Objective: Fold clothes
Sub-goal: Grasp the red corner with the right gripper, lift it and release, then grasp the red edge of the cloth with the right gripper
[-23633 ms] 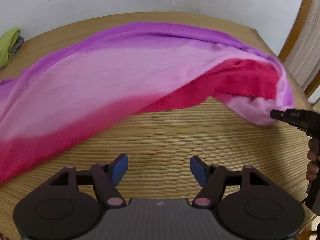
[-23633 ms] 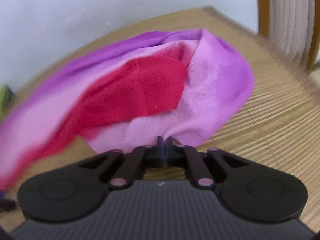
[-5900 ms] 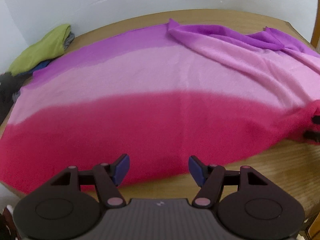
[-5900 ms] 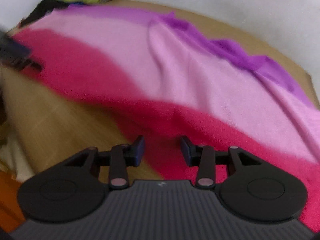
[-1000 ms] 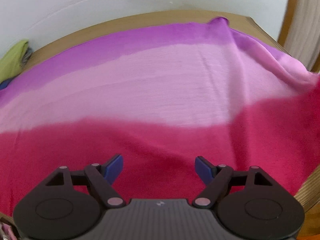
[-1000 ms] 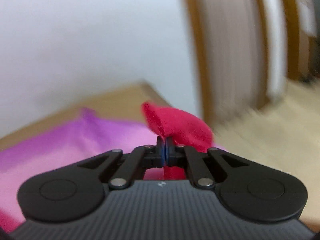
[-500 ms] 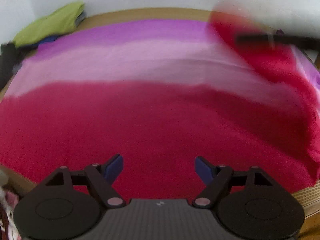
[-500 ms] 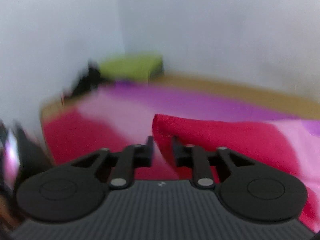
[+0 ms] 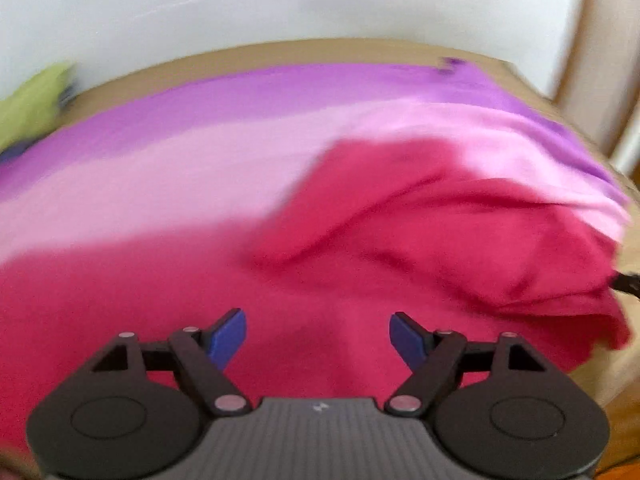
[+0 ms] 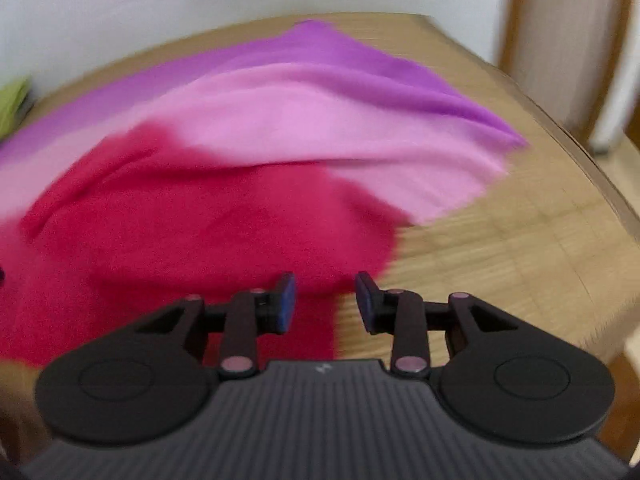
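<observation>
Right gripper (image 10: 325,300): jaws apart, nothing between them, positioned over the near right edge of the cloth (image 10: 224,216). Cloth banded red, pink and purple from near to far, its red corner folded over leftward. Wooden table (image 10: 520,248) bare at right. Frame motion-blurred.

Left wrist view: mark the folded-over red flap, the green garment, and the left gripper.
folded-over red flap (image 9: 400,200), left wrist view, flap's middle
green garment (image 9: 28,104), left wrist view, its visible middle
left gripper (image 9: 318,334), left wrist view, between fingertips

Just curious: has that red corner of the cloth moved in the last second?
Yes. The red corner, earlier lifted, now lies folded inward over the cloth, away from the table edge.
</observation>
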A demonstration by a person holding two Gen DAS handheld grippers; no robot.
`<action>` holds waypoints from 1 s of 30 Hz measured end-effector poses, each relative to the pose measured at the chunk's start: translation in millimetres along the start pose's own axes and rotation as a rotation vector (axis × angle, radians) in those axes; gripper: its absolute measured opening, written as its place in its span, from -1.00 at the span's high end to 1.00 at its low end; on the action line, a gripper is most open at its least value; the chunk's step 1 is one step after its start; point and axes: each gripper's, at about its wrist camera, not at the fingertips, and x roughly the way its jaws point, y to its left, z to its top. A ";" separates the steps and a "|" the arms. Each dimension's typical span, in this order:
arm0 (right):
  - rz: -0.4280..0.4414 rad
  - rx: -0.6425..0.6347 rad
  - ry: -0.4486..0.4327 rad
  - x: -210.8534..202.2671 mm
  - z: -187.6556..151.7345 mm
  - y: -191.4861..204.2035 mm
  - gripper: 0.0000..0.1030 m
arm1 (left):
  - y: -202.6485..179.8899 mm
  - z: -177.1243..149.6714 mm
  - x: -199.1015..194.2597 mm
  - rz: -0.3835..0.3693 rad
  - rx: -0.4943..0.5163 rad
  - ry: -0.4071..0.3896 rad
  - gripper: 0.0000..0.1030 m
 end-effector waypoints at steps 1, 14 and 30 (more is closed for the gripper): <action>0.027 -0.007 -0.018 -1.7 0.6 -2.7 0.26 | -14.0 6.4 5.3 -0.030 0.030 -0.006 -0.56; 0.178 -0.333 -0.004 50.3 21.5 14.0 0.31 | -119.1 32.9 40.7 -0.202 0.289 0.012 -0.56; 0.382 -0.487 0.028 58.8 32.0 14.5 0.53 | -136.5 32.6 55.8 -0.212 0.322 0.055 -0.56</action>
